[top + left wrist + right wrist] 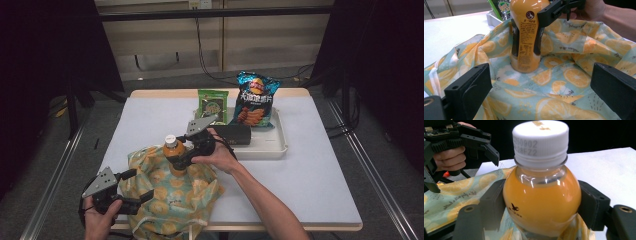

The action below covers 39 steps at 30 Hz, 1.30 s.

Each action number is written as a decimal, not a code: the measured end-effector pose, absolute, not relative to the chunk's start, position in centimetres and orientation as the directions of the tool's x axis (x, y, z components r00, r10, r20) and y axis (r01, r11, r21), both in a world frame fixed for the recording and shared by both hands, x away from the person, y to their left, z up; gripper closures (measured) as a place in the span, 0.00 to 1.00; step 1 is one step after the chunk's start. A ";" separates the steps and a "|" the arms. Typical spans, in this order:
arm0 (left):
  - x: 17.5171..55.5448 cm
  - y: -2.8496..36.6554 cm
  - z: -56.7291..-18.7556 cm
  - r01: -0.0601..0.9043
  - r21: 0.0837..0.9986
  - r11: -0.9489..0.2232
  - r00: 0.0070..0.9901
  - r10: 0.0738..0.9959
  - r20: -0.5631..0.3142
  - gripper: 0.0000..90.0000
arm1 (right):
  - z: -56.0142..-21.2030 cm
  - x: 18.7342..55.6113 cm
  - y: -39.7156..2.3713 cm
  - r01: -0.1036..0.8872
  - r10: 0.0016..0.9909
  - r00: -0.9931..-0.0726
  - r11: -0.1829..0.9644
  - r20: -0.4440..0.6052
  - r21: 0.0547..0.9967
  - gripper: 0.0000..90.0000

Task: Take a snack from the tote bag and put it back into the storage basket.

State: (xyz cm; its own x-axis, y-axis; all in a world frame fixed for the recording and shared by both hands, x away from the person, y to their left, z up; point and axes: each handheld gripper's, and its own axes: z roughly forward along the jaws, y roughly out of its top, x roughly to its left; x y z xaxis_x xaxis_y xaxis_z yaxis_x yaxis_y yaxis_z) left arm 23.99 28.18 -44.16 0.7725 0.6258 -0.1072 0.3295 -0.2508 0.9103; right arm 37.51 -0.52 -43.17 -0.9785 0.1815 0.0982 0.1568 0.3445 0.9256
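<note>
A bottle of orange juice point(173, 152) with a white cap stands upright in the mouth of a pale green cloth bag point(170, 197) printed with orange slices. My right gripper point(176, 158) is shut on the bottle's body, one jaw on each side point(541, 207). In the left gripper view the bottle point(526, 37) has its base down among the bag's folds point(564, 82). My left gripper point(140, 186) is at the bag's near left edge with its jaws wide apart point(541, 85). Fabric lies between them, and I cannot tell if a jaw touches it.
A white tray point(280, 146) at the table's back holds a blue chips bag point(255, 100), a green snack packet point(212, 102) and a black box point(232, 133). The white table point(310, 175) stretches to the right of the bag. Metal rails run along both sides.
</note>
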 end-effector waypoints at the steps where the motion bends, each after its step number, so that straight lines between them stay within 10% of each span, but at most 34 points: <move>1: 24.0 28.2 -44.2 0.329 0.910 -0.251 0.774 0.625 -0.107 0.04 | -43.1 37.5 -0.5 0.157 0.187 -0.978 0.348 0.095 0.924 0.34; 39: 24.0 28.2 -44.1 0.329 0.910 -0.252 0.775 0.623 -0.108 0.04 | -38.5 35.8 -3.0 0.253 0.310 -0.936 0.274 0.164 0.928 0.34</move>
State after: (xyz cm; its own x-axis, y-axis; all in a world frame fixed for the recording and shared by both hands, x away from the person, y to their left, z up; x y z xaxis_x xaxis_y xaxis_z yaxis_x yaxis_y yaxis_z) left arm 23.98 28.18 -44.15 0.7747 0.6230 -0.1079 0.3290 -0.2515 0.9102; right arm 35.79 -3.00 -38.47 -0.9363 0.3104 0.1643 0.2535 0.2736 0.9278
